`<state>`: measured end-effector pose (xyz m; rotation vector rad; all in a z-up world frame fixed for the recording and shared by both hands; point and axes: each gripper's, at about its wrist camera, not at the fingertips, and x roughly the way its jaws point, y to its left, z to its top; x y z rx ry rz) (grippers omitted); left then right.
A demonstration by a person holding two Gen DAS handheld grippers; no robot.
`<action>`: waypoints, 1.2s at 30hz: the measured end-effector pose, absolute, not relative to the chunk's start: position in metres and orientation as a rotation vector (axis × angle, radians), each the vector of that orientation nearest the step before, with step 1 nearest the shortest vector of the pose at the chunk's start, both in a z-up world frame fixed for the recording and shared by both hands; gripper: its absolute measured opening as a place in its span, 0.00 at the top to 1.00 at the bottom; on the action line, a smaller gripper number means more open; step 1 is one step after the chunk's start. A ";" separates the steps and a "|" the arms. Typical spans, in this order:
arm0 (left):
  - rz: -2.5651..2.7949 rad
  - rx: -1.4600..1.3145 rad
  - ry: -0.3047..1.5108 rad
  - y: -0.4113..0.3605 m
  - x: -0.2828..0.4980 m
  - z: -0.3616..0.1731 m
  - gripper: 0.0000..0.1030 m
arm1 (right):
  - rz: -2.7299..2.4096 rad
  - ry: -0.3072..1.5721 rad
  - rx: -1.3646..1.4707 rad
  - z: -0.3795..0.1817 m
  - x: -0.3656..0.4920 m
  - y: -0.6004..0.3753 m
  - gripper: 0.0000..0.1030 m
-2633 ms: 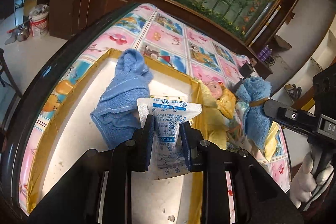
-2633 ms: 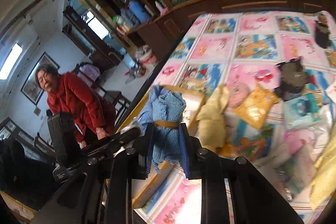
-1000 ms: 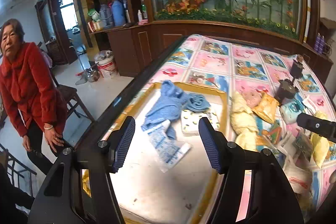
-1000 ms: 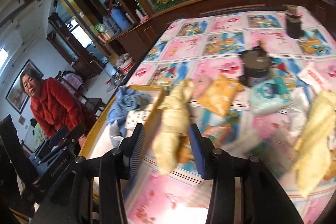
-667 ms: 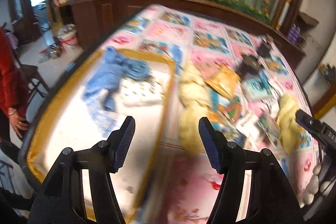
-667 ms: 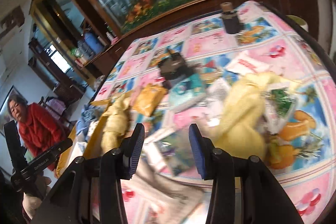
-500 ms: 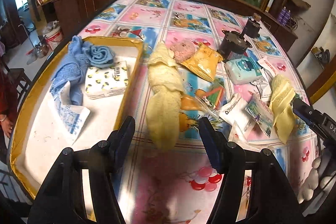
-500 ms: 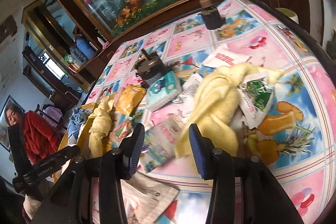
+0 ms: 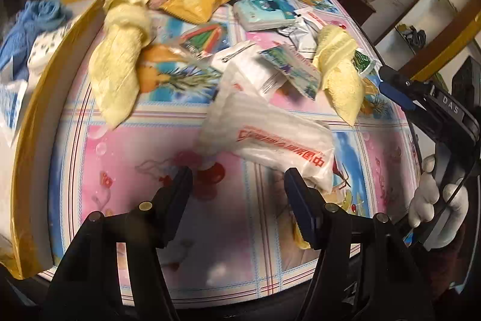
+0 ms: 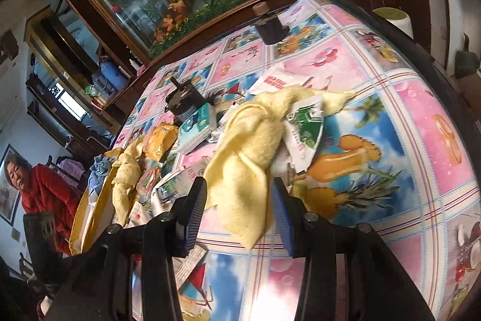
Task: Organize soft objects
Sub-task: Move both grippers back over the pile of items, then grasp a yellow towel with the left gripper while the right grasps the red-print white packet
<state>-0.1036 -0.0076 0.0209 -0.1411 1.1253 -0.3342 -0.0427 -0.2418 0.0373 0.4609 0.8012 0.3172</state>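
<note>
Our right gripper (image 10: 240,208) stands half open around the tail of a yellow towel (image 10: 249,152), its pads on either side of the cloth but not yet pressing. The risk we see: a green-printed sachet (image 10: 303,128) lies tucked into the towel's folds, so closing here could drag it along. Our left gripper (image 9: 237,188) hangs wide and empty over a white plastic bag (image 9: 270,131) near the table's front edge; thin film may slip out of a shallow pinch. The towel looks thick, fluffy, loosely twisted, lying toward the right side of the table (image 10: 421,116). A second yellow towel (image 9: 120,50) rests just beside the gold-rimmed tray (image 9: 39,98).
</note>
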 end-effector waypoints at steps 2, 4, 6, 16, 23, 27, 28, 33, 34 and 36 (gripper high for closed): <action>-0.359 -0.148 1.122 -0.021 -0.092 0.024 0.39 | 0.305 0.804 0.472 0.035 -0.042 -0.246 0.57; -0.383 -0.142 1.114 -0.034 -0.075 0.026 0.38 | 0.305 0.809 0.494 0.033 -0.044 -0.248 0.57; -0.384 -0.133 1.107 -0.041 -0.058 0.027 0.39 | 0.311 0.810 0.500 0.034 -0.047 -0.247 0.57; -0.354 -0.169 1.057 -0.021 -0.065 0.045 0.38 | 0.277 0.792 0.485 0.043 -0.046 -0.264 0.57; -0.196 -0.163 0.993 0.042 -0.065 0.051 0.38 | 0.269 0.808 0.497 0.039 -0.043 -0.266 0.57; -0.054 -0.153 0.986 0.071 -0.032 0.046 0.38 | 0.295 0.818 0.484 0.038 -0.041 -0.253 0.57; -0.032 -0.127 0.980 0.073 -0.024 0.044 0.38 | 0.302 0.818 0.481 0.039 -0.041 -0.250 0.57; -0.022 0.030 0.985 0.054 0.006 0.032 0.38 | 0.326 0.823 0.455 0.042 -0.041 -0.237 0.57; -0.031 0.054 0.997 0.050 0.008 0.029 0.38 | 0.329 0.824 0.451 0.044 -0.041 -0.234 0.57; -0.036 0.096 1.053 0.045 0.018 0.017 0.42 | 0.339 0.826 0.440 0.045 -0.041 -0.230 0.57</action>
